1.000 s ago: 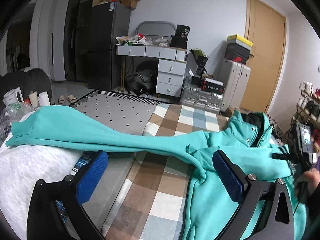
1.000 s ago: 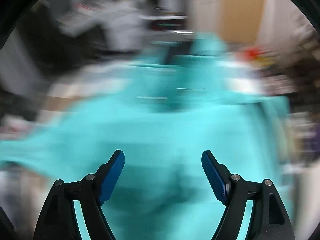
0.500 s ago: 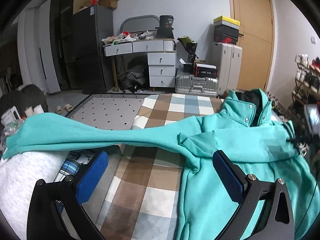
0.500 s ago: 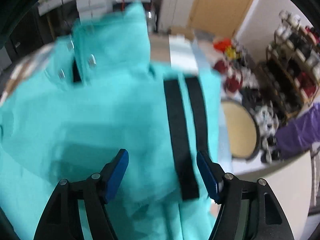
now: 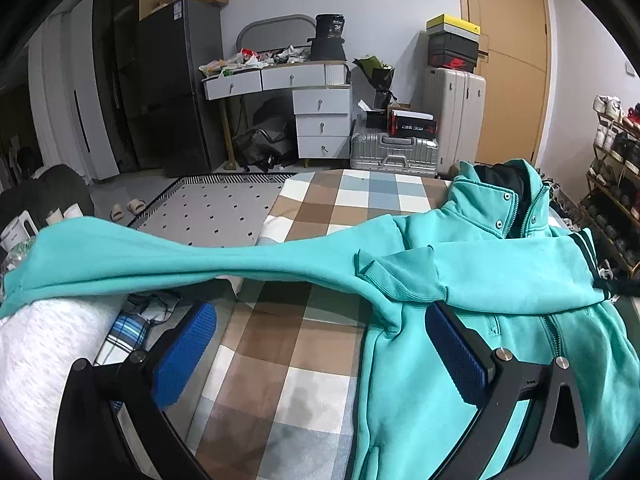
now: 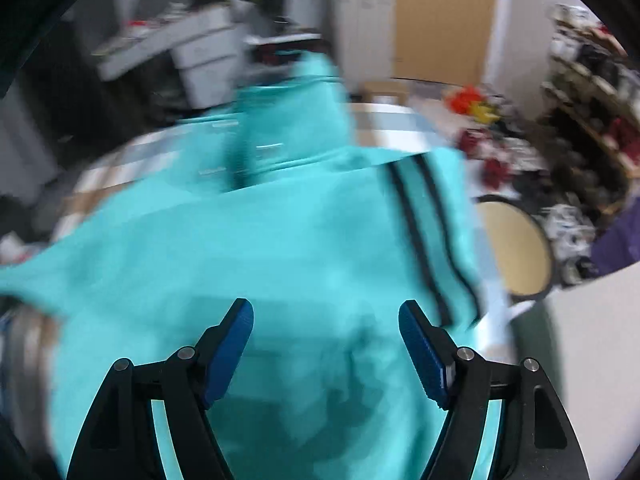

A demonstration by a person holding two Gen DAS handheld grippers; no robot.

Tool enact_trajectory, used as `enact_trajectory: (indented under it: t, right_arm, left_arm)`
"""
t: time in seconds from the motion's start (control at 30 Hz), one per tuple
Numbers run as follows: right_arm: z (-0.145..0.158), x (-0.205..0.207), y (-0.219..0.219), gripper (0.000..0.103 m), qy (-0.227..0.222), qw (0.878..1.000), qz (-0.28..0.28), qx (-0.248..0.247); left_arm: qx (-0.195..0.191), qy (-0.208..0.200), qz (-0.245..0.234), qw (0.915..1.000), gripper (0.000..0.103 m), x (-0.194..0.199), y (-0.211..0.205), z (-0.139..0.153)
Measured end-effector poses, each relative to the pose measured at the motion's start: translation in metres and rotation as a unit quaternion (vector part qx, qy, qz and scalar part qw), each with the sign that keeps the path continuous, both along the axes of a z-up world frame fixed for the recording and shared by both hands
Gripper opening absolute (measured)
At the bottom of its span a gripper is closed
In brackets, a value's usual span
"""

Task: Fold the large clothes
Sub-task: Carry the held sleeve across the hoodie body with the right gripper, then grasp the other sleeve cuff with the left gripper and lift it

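A teal zip jacket [image 5: 472, 360] lies spread on a checked bedcover [image 5: 288, 344], filling the right half of the left wrist view, its collar [image 5: 500, 208] standing at the upper right with a dark lining showing inside. One sleeve [image 5: 132, 256] stretches from the jacket across the middle of the frame to the far left edge, where it rests on a white bundle [image 5: 36, 360]; the other sleeve [image 5: 504, 276] is folded across the chest, with its ribbed cuff near the centre of the frame and dark stripes at the right edge. The left tongs [image 5: 320, 354] stand wide open in the lower part of that view, nothing between the blue pads [image 5: 184, 354]; the right-hand pad lies over the jacket's body and the left-hand one over the edge of the bed. In the right wrist view, which is blurred, the right tongs [image 6: 326, 352] are also open and empty above the teal cloth, which fills the middle and lower frame; two dark stripes [image 6: 424, 240] run down the cloth in the right half. A round tan stool top [image 6: 516, 248] sits beyond the bed's edge at the right. A desk with drawers [image 5: 304, 108] and silver suitcases [image 5: 396, 152] stand against the far wall.
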State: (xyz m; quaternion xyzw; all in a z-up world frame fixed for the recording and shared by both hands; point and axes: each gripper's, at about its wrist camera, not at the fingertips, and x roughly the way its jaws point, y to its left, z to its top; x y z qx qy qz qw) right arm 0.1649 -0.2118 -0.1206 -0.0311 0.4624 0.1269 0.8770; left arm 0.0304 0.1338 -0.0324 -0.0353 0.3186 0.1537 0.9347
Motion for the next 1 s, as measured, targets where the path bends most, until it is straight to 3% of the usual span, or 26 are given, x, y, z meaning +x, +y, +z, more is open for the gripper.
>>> enact_trajectory:
  t: [0.1,0.2,0.27,0.3,0.37,0.43,0.5,0.53,0.6,0.63,0.77,0.87,0.97,1.0]
  right_arm:
    - [0.027,-0.065,0.020,0.075,-0.055,0.998,0.038,0.019]
    - [0.051,-0.122,0.028,0.081,-0.117,0.987,0.051,0.096]
    - [0.055,-0.163,0.030,0.090,-0.165,0.972,0.052,0.156]
    - [0.055,-0.175,0.030,0.100,-0.183,0.966,0.049,0.174]
    - [0.041,-0.195,0.031,0.103,-0.204,0.955,0.046,0.209]
    - [0.015,-0.201,0.040,0.103,-0.185,0.954,0.084,0.220]
    - [0.000,-0.190,0.046,0.103,-0.129,0.972,0.073,0.185]
    - [0.000,-0.182,0.044,0.103,-0.099,0.975,0.060,0.191]
    - [0.001,-0.181,0.029,0.103,-0.110,0.956,0.053,0.266]
    - [0.003,-0.178,0.021,0.103,-0.117,0.953,0.036,0.279]
    - [0.014,-0.175,0.004,0.103,-0.144,0.942,0.012,0.302]
    - [0.015,-0.183,-0.006,0.103,-0.161,0.933,0.002,0.321]
    - [0.019,-0.184,-0.003,0.103,-0.189,0.935,0.010,0.299]
    - [0.020,-0.190,-0.005,0.103,-0.195,0.936,0.012,0.293]
  left_arm:
    - [-0.012,0.001,0.002,0.9999,0.102,-0.004,0.001,0.000]
    - [-0.006,-0.020,0.008,0.9998,0.102,-0.015,-0.001,0.006]
    - [0.007,-0.045,0.026,0.9986,0.102,-0.028,0.001,0.012]
    - [0.009,-0.051,0.034,0.9981,0.102,-0.034,0.004,0.015]
    - [-0.009,-0.046,0.038,0.9982,0.102,-0.040,0.015,0.021]
    - [-0.039,-0.041,0.025,0.9981,0.102,-0.048,0.029,0.030]
    - [-0.085,-0.066,0.016,0.9940,0.102,-0.070,0.056,0.048]
    - [-0.088,-0.075,0.027,0.9930,0.102,-0.078,0.065,0.055]
    - [-0.085,-0.084,0.053,0.9913,0.102,-0.093,0.093,0.075]
    - [-0.091,-0.085,0.065,0.9901,0.102,-0.100,0.111,0.083]
    - [-0.114,-0.091,0.134,0.9802,0.102,-0.124,0.175,0.094]
    - [-0.145,-0.048,0.151,0.9767,0.102,-0.127,0.217,0.085]
    - [-0.222,-0.019,0.155,0.9625,0.102,-0.131,0.249,0.065]
    - [-0.260,-0.018,0.156,0.9527,0.102,-0.134,0.260,0.056]
